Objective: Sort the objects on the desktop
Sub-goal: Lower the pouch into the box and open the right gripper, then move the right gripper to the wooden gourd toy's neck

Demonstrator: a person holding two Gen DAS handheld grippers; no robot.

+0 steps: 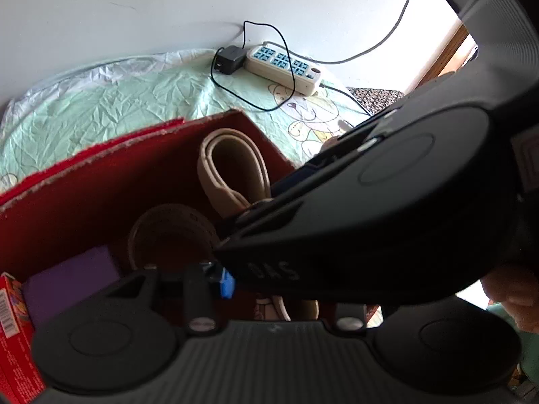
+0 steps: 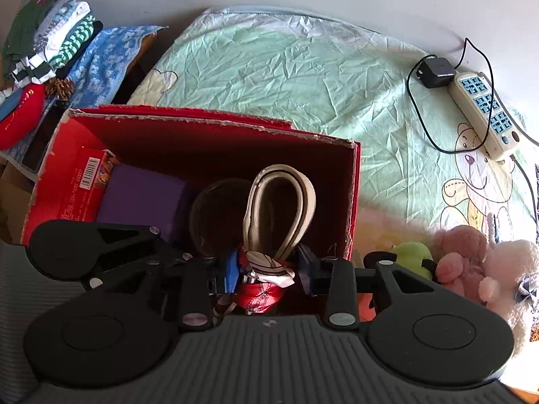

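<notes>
1. The red cardboard box (image 2: 202, 141) stands open on the green wrinkled cloth (image 2: 286, 77) that covers the table.
2. Inside the box, from left to right, are a red packet with a barcode (image 2: 81, 185), a purple block (image 2: 141, 198), a dark round container (image 2: 215, 215) and a looped cream belt (image 2: 279, 202).
3. The right gripper (image 2: 269, 272) is over the near side of the box. Its blue-padded fingers (image 2: 230, 271) are partly open, and between them sits a red and white patterned cloth (image 2: 266, 279); I cannot tell if they press it.
4. The left gripper (image 1: 269, 286) is also at the box, but the body of the right gripper (image 1: 387, 208) crosses in front of it. Only one blue pad (image 1: 227, 284) shows, so I cannot tell how wide it is open.
5. A white power strip (image 2: 485, 111) with a black adapter (image 2: 436, 72) lies at the far right of the cloth.
6. Plush toys (image 2: 471, 256), pink, white and green, lie just beside the box on the right.
7. Folded clothes (image 2: 50, 33) lie in a pile at the far left.
</notes>
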